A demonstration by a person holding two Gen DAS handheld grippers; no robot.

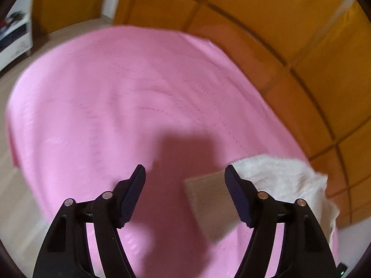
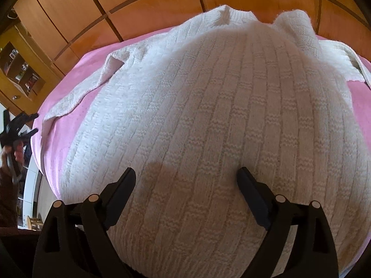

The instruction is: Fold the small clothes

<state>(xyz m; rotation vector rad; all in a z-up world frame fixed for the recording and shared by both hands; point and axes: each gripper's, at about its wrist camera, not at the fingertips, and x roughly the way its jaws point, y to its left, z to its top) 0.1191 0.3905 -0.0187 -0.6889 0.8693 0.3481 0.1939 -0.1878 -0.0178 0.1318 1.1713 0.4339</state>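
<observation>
- Sweater (image 2: 208,120), white knit, lies spread flat on the pink blanket (image 2: 69,120); we judge the fold barely begun or not begun, body still laid out full.
- Left sleeve (image 2: 92,85) sprawls out over the pink, the other sleeve (image 2: 301,34) bunches up near the collar; both still need bringing in, then the body needs folding, by our guess.
- Right gripper (image 2: 186,178) hovers over the lower body of the sweater, jaws spread wide, nothing pinched between them.
- Left gripper (image 1: 185,178) sits over bare blanket, jaws apart and empty; only a corner of the sweater (image 1: 278,180) shows by its right finger, and we cannot tell if it touches.
- Knit looks thick, ribbed in blocks with a fuzzy nap, soft and floppy; it will likely sag when lifted.
- Blanket looks thin, smooth, lightly creased; glossy wooden panels (image 2: 162,9) stand behind.
</observation>
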